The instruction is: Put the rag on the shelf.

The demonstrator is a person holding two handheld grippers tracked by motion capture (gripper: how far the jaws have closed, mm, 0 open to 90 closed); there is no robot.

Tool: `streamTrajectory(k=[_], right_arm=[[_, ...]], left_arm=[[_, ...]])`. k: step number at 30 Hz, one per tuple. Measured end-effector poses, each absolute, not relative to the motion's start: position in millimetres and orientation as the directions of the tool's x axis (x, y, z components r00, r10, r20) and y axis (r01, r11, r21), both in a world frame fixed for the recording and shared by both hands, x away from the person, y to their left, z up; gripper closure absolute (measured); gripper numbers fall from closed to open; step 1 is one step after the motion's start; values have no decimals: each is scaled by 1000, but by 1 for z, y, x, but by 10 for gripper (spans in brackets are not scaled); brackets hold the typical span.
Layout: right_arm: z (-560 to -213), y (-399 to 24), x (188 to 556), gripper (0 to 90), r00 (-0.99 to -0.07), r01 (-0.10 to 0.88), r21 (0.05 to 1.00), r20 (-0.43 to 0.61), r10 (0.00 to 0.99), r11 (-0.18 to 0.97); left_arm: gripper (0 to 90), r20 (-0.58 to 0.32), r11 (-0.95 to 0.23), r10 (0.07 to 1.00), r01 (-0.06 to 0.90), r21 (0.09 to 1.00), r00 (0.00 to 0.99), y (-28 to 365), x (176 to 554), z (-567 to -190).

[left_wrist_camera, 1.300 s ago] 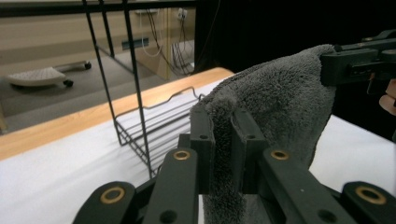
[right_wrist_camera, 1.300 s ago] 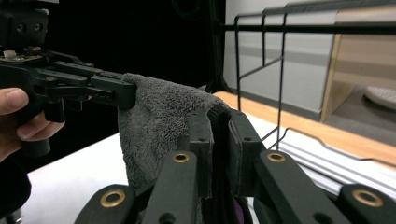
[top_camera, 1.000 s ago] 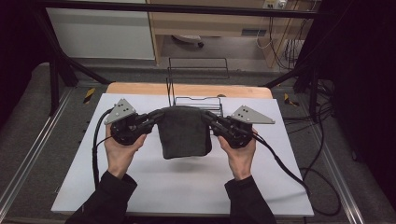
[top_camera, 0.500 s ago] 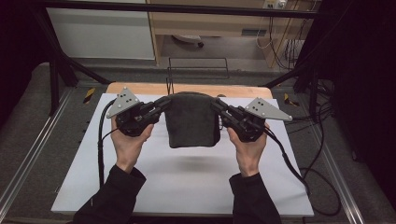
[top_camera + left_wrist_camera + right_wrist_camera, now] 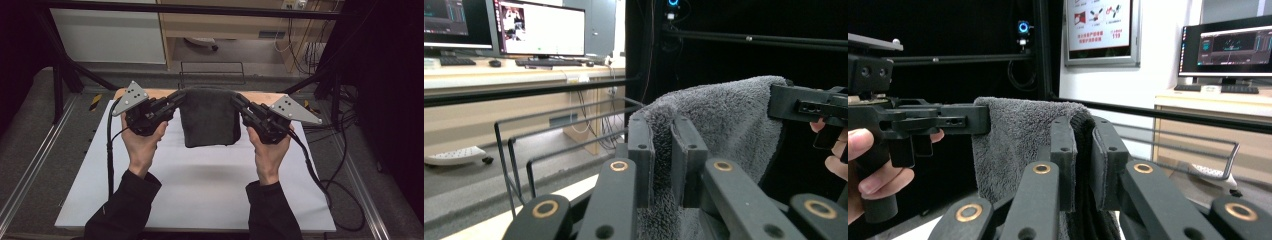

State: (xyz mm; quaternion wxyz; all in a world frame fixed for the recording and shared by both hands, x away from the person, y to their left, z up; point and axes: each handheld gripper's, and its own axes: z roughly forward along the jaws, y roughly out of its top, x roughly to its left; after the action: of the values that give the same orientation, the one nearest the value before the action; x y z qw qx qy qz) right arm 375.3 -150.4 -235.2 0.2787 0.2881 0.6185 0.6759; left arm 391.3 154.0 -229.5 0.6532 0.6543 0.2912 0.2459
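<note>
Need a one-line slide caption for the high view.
Left gripper and right gripper hold a folded dark grey towel above the white table.

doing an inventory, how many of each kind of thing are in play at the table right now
grey towel: 1
handheld grippers: 2, left gripper and right gripper, each clamped on a top corner of the towel
black wire rack: 1
white table mat: 1
total: 5

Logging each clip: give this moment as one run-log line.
left gripper: shut on towel | right gripper: shut on towel | towel: hanging folded above table
</note>
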Motion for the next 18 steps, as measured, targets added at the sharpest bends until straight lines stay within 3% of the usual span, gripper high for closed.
streamTrajectory(k=[18], right_arm=[[-201,-149,388,824,-653,-85,990,31,757,-114]], left_arm=[[809,-55,79,712,-2,997,700,150,404,-194]])
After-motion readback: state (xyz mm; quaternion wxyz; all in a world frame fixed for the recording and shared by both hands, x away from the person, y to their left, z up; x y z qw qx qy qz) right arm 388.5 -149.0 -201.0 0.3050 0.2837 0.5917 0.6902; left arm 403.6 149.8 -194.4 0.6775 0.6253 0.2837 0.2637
